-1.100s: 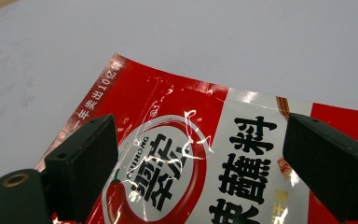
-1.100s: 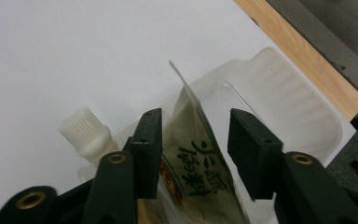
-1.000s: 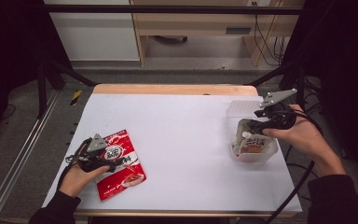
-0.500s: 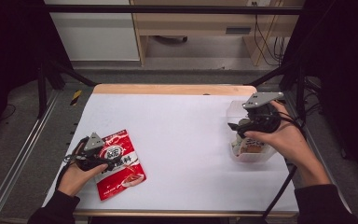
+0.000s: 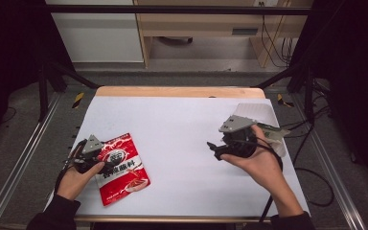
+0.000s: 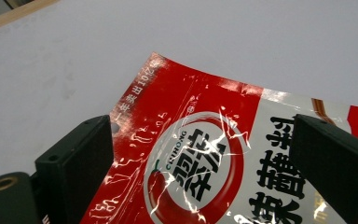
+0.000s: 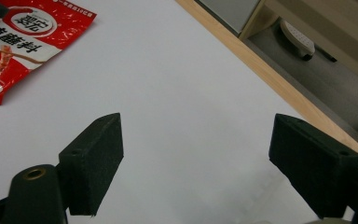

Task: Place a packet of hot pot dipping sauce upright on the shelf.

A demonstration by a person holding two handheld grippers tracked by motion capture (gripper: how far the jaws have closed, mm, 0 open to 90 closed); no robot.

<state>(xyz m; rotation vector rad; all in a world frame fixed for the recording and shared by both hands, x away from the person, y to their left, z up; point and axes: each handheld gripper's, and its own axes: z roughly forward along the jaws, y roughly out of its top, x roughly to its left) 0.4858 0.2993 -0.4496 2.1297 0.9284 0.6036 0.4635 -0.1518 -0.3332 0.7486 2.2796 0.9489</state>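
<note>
The right tool (image 5: pixel 214 147) is swinging away from the clear box (image 5: pixel 271 125) toward the red sauce packet (image 5: pixel 122 166), jaws wide and empty; the left tool (image 5: pixel 106 166) is sitting open over that packet on the tabletop (image 5: pixel 182 120), probably steadying it for a pickup.

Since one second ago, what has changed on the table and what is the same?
The right gripper left the clear container at the right edge and swung toward the table's middle, jaws open and empty. The left gripper stays open over the red packet, which has not moved.
</note>
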